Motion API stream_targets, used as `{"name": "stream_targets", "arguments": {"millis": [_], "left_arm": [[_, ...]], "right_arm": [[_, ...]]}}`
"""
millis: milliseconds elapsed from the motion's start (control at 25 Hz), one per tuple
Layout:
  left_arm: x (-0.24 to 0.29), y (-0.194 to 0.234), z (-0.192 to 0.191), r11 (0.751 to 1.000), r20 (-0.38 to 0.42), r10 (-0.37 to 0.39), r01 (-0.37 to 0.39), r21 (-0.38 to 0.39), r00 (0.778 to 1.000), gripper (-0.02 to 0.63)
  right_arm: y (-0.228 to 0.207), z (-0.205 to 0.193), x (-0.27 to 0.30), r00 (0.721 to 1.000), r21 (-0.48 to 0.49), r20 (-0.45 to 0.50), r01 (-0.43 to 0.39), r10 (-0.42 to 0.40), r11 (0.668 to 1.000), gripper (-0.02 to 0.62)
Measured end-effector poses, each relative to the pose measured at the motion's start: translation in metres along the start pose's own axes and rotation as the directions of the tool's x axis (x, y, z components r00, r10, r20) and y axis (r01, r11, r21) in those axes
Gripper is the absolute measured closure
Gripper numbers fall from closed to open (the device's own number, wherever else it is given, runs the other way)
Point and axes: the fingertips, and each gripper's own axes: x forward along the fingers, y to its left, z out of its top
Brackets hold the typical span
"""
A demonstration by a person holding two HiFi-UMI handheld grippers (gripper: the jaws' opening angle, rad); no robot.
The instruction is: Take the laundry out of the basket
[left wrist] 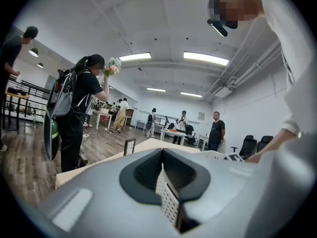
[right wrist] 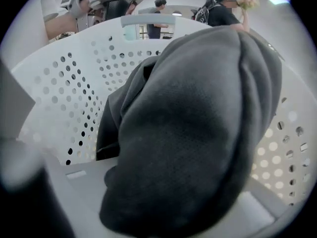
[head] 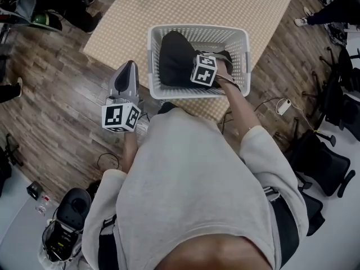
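Note:
A white perforated laundry basket (head: 198,30) stands on a checkered table top (head: 242,4). A black garment (head: 175,58) fills its left half. My right gripper (head: 197,73) reaches down inside the basket, its marker cube showing above the cloth. In the right gripper view the dark garment (right wrist: 198,123) bulges over the right gripper (right wrist: 168,202) and covers the jaws, bunched between them, with the basket wall (right wrist: 74,93) behind. My left gripper (head: 126,72) hovers outside the basket's left side, holding nothing; its jaws meet in the left gripper view (left wrist: 168,202).
The table's near edge lies just below the basket. A white plug on a cable (head: 283,106) and black office chairs (head: 326,156) are on the floor at right. A bag (head: 67,224) sits at lower left. A person with a backpack (left wrist: 74,113) stands beyond the table.

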Motion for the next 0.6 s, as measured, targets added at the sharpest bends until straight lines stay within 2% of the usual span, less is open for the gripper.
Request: {"name": "stream_targets", "arguments": {"millis": [320,600], "left_arm": [[-0.01,-0.027,0.015,0.999,0.041,-0.033,0.032,0.036,0.999,0.595],[-0.02,-0.048,0.035,0.996,0.098,-0.053,0.046,0.072,0.994,0.595]], "right_arm": [[-0.023,0.007,-0.045,0.982,0.027,0.067,0.174,-0.176,0.984,0.491],[-0.038,0.015,-0.091,0.942,0.041,0.121,0.311,-0.314,0.949,0.489]]}}
